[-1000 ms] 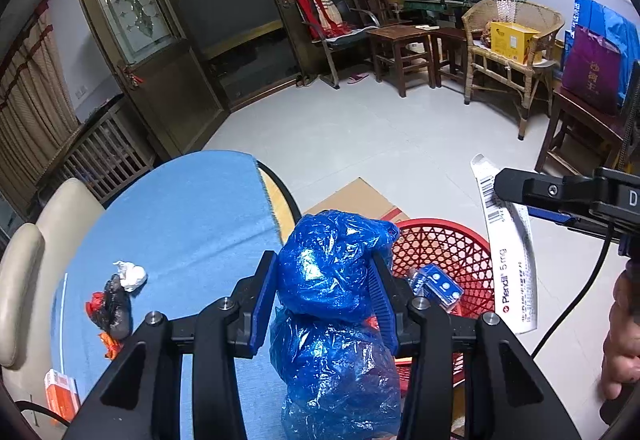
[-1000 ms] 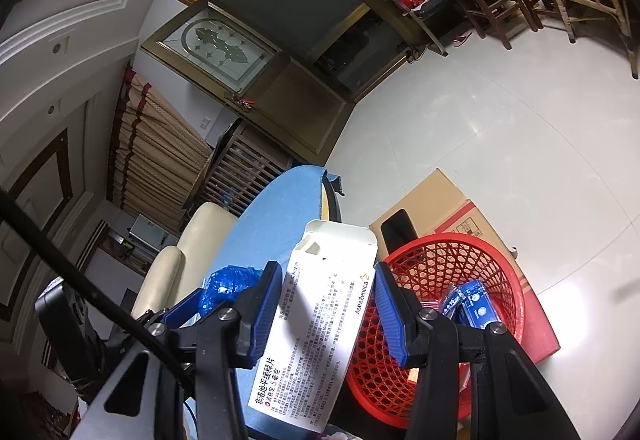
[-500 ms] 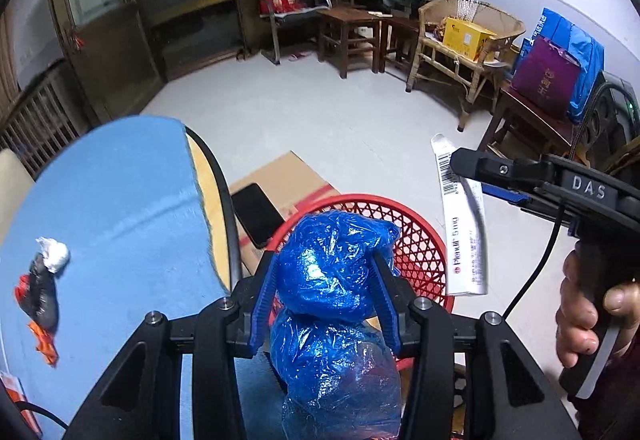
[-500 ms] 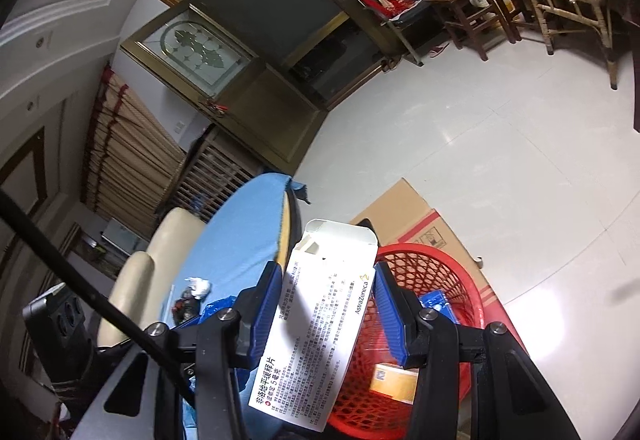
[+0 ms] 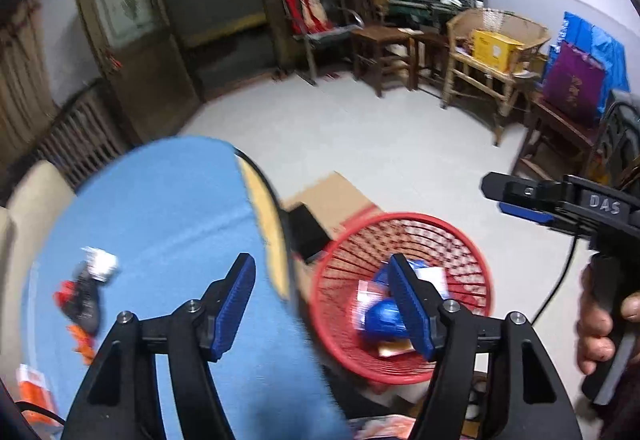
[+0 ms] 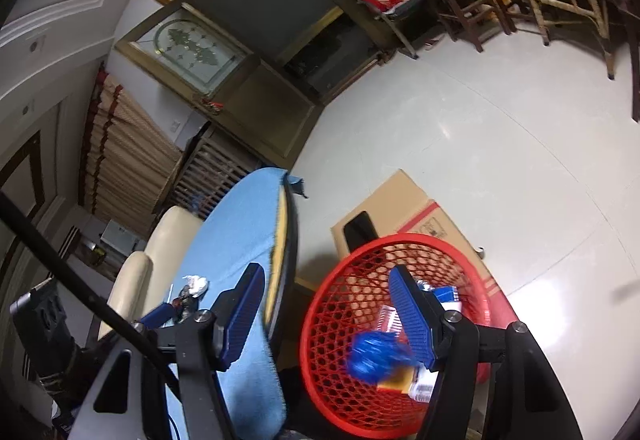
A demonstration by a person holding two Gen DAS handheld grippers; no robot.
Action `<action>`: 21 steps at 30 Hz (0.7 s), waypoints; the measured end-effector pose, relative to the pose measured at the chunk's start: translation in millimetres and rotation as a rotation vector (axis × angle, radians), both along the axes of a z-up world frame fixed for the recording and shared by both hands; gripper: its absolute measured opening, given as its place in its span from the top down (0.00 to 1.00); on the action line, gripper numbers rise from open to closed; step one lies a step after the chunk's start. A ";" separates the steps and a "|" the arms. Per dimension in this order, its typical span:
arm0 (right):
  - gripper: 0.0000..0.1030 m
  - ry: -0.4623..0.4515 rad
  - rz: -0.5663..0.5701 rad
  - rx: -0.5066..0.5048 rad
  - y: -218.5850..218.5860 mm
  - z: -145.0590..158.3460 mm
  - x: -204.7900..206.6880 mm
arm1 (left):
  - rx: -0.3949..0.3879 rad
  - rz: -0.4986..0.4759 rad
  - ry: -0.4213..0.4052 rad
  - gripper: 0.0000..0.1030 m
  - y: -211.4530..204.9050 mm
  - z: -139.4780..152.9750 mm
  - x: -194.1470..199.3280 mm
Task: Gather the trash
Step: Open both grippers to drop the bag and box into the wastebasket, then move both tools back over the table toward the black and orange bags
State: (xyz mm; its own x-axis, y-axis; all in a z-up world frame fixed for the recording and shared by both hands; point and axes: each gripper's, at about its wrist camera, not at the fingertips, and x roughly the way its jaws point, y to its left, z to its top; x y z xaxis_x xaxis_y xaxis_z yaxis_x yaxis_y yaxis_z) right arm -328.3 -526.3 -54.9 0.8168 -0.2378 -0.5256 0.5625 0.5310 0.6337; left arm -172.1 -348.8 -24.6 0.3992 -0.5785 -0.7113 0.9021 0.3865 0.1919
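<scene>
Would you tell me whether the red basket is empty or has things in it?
It has things in it: a crumpled blue bag and some small packets lie at the bottom of the red basket.

Blurred blue bag [image 6: 374, 358] in basket [image 6: 332, 324]

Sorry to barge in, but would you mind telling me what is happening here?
A person is clearing trash off a blue-covered table with a pair of tongs in each hand. Both the left tongs and the right tongs are over the red mesh basket on the floor, jaws opening, nothing between them. A crumpled blue plastic bag lies in the basket with some small boxes. A few scraps are left on the table.
</scene>
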 end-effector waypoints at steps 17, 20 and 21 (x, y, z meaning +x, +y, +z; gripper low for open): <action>0.33 -0.017 0.221 -0.142 100.7 56.5 84.6 | -0.072 0.337 -0.212 0.26 120.6 45.7 56.9; 0.33 -0.004 0.254 -0.163 118.1 60.6 99.3 | -0.080 0.375 -0.207 0.26 138.5 45.6 66.7; 0.33 -0.001 0.267 -0.169 124.0 61.7 103.9 | -0.081 0.383 -0.205 0.26 142.0 45.1 69.1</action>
